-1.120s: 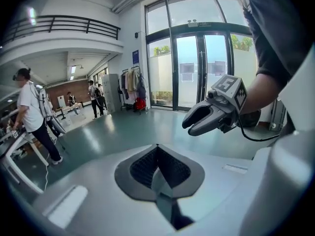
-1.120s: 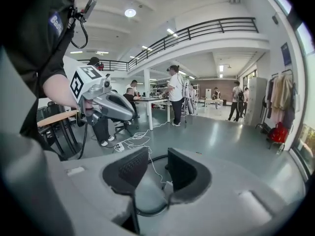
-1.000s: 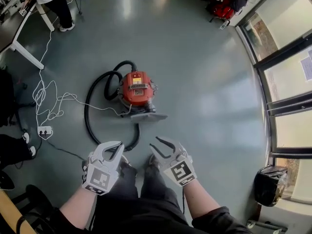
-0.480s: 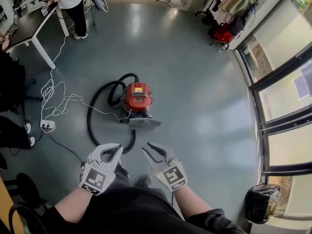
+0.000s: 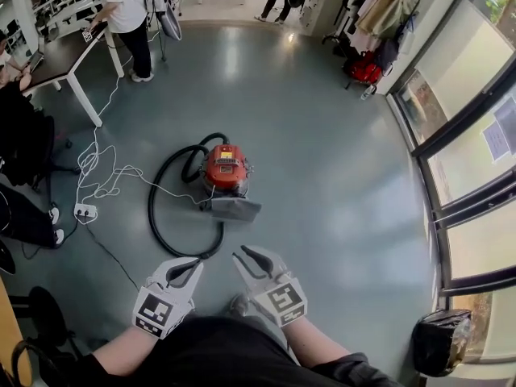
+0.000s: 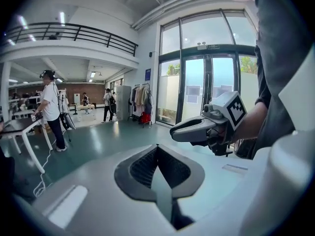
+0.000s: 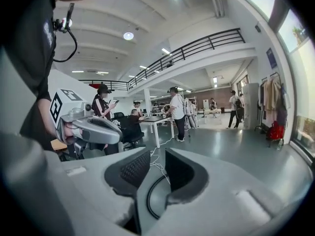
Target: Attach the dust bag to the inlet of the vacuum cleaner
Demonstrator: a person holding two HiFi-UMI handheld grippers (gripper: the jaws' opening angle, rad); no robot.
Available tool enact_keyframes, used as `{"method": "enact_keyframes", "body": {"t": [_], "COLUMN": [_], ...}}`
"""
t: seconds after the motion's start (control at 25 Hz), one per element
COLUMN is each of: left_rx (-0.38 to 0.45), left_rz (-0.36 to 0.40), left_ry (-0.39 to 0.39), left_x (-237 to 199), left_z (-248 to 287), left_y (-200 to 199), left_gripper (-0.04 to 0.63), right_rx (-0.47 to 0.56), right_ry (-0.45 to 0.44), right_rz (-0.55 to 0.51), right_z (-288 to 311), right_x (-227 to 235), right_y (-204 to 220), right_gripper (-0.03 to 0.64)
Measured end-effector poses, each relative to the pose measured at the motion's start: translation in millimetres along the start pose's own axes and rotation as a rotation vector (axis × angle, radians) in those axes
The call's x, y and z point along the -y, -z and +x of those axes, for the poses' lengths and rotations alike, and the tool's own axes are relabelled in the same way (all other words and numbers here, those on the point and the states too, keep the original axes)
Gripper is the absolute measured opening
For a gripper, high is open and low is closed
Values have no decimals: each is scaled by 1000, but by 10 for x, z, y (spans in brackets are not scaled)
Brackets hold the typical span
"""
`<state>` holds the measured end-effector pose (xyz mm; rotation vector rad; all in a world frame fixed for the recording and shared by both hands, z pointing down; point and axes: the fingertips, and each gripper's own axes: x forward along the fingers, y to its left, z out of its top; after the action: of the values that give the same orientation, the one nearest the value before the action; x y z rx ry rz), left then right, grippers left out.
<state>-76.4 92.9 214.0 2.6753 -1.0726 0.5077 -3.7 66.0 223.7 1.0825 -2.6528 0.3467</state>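
The red canister vacuum cleaner stands on the grey floor in the head view, with its black hose looped to its left. A flat grey piece, which looks like the dust bag, lies against its near side. Both grippers hang close to my body, well short of the vacuum and touching nothing. My left gripper is shut with nothing in it. My right gripper is open, with only floor and hose showing through the gap. Each gripper view shows the other gripper beside it.
A white cable runs from the vacuum to a power strip at the left. A white table and a standing person are at the far left. Glass doors line the right, with a black bin bag near them. A red bag sits under the coats.
Both grippers have risen and drawn back toward my body, and the vacuum now looks farther off. The right jaws stand a little narrower than a second ago.
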Motion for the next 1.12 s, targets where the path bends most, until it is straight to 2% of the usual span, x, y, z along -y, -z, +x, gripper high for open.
{"method": "enact_keyframes", "body": {"t": [0.08,0.28,0.36,0.48,0.6,0.84,1.12], "left_rx": [31,78,104,152,176,236,203], "left_rz": [-16,92,104,115,96,-17,15], "left_ry": [22,91,112,129,134,165,190], "left_x": [57,97,95,100,164,479,760], "left_z": [-69,-422,-577,-748,-889,-1046,-975], "left_y": [-34,-128,-178,-340,-395,-408,-364], "left_gripper": [15,15,15,15,15,15,15], "right_rx": [12,65,91,135,156,191,189], "right_ry": [21,106,118,115,118,91,76], "right_rz": [6,14,10,-23,-34,-29,40], "right_z": [-62,-81,-75,-65,-118,-378,-572], "right_x": [-125,-628,-882,-1176,-1362,-1434,-1336], "right_y": [-72,-259,-374,-586,-759,-819,-555], "right_gripper": [81,41,-3,-6,-6,-7,-8]}}
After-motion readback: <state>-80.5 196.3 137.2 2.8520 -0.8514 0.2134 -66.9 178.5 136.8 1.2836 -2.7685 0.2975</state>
